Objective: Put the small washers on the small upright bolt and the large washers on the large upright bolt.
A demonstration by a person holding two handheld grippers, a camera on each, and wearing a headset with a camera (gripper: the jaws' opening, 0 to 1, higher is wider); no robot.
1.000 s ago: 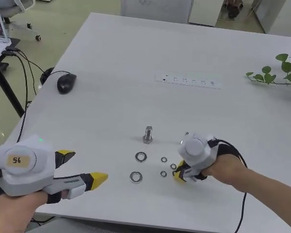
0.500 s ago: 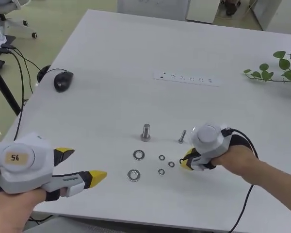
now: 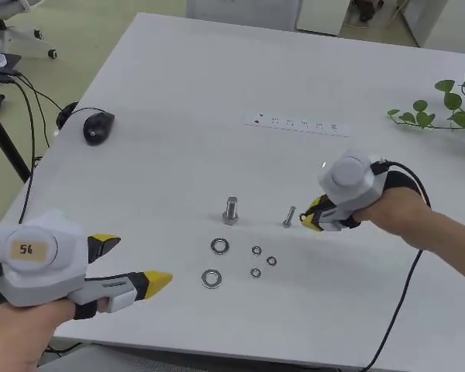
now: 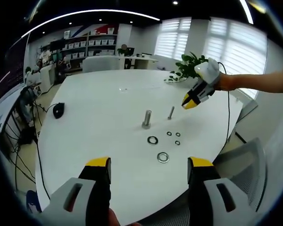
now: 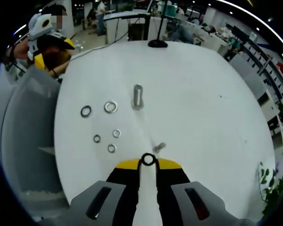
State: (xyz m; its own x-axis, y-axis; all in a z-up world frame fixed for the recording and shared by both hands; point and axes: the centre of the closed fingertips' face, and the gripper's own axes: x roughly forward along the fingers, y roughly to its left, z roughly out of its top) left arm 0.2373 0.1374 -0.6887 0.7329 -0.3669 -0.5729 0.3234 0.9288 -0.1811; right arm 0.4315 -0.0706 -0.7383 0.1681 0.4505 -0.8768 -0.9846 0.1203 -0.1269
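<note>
Right gripper view has the right tongs (image 5: 148, 163) pressed together on a small washer (image 5: 148, 154), the ring pinched at their yellow tips. Just beyond the tips stands the small bolt (image 5: 159, 147), close to the washer but apart from it. Neither bolt appears to carry a washer, so the step in hand looks like bringing the first small washer to its bolt. The next move would call for centring the ring's hole over the bolt's top and levelling the ring. Only then should the tongs let go. The hole is narrow, so a slight tilt could leave the ring caught on the thread or send it off the side.

The left tongs (image 3: 136, 260) are spread wide and hold nothing, hanging over the near edge of the table (image 3: 178, 93) toward its near-left corner.

The large bolt (image 3: 231, 210) stands beside the small one, toward the left edge. Between the bolts and the near edge lie the loose small washers (image 3: 256, 250), three of them. The two large washers (image 3: 220, 246) lie just to their left.

Farther out, the table is white and matte. A power strip (image 3: 298, 124) lies toward the far edge, a mouse (image 3: 98, 126) near the left edge and a plant (image 3: 425, 118) at the right edge. Around it is an open office with shelves (image 4: 89, 44) and blinded windows (image 4: 217, 35).
</note>
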